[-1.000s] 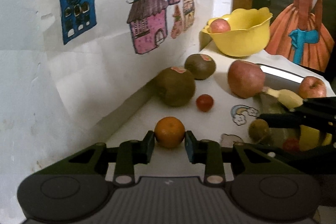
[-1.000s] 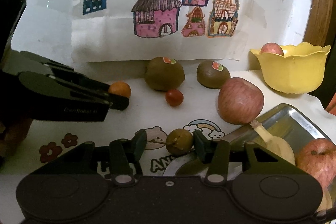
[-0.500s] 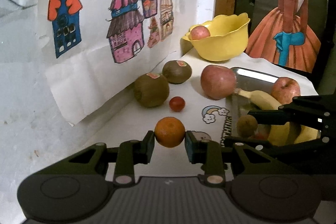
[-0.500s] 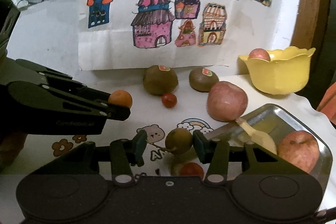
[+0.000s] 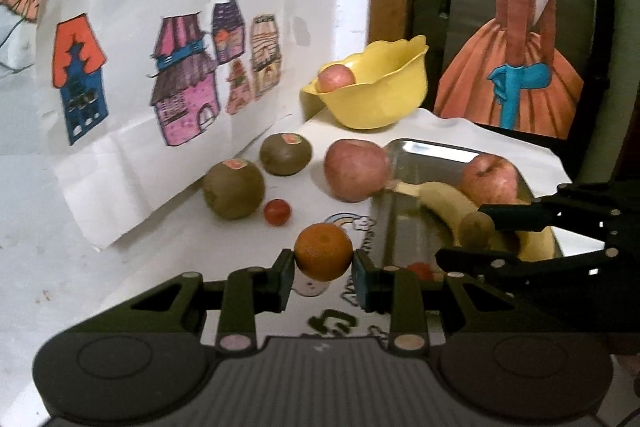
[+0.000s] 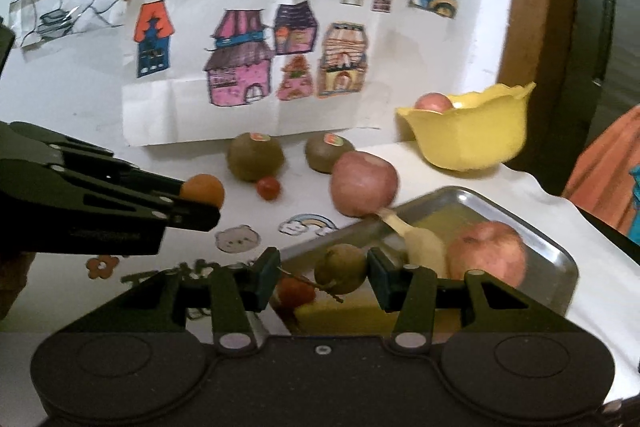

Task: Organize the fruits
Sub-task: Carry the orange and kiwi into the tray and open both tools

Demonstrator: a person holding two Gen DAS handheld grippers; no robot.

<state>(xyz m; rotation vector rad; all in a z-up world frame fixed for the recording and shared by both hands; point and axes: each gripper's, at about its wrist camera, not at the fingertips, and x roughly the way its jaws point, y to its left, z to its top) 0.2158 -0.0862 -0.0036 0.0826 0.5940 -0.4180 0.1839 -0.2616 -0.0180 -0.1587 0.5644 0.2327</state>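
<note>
My left gripper [image 5: 323,269] is shut on a small orange [image 5: 323,251] and holds it above the table, left of the metal tray [image 5: 424,155]. The right wrist view shows that orange [image 6: 202,189] at the left gripper [image 6: 200,205]. My right gripper [image 6: 323,273] is shut on a small brown-green fruit [image 6: 340,273] with a thin stem, held over the tray's [image 6: 560,259] near-left corner. In the tray lie a banana [image 6: 424,243], a red apple [image 6: 486,253] and a small tomato [image 6: 296,291]. The left wrist view has the right gripper [image 5: 468,235] at the right.
On the table stand a red apple [image 5: 354,169], two kiwis [image 5: 234,189] [image 5: 286,153] and a cherry tomato [image 5: 277,212]. A yellow bowl [image 5: 376,95] holding a small apple [image 5: 336,79] sits at the back. A wall with drawings rises just behind the fruit.
Both grippers have risen and drawn back, each carrying its fruit. The right gripper with the brown-green fruit has moved from the table beside the tray to over its corner.
</note>
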